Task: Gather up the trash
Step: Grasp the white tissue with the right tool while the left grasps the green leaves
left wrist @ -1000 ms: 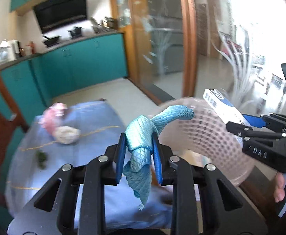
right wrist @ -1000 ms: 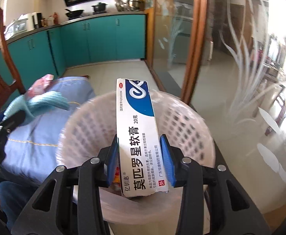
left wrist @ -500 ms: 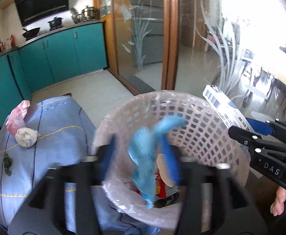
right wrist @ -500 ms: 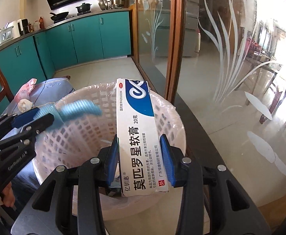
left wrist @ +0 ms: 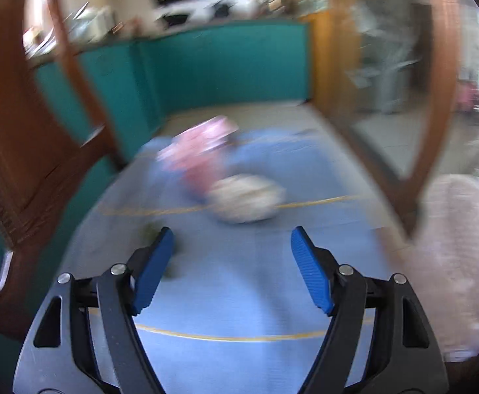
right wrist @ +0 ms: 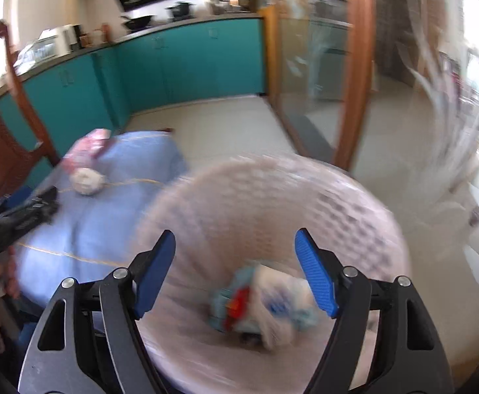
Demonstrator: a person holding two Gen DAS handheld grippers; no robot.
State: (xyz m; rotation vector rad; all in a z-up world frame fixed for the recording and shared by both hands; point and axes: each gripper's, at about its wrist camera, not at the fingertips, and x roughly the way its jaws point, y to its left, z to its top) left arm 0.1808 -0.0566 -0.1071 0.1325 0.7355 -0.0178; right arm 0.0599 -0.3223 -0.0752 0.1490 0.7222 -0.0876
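- Trash: a white wad and a pink wrapper lie touching near the far end of the blue-clothed counter; a small green scrap lies toward its left edge.
- Basket: stands off the counter's right edge, holding blurred mixed trash.
- Left claw: fingers spread apart, empty, above the counter.
- Right claw: fingers spread apart, empty, over the basket.
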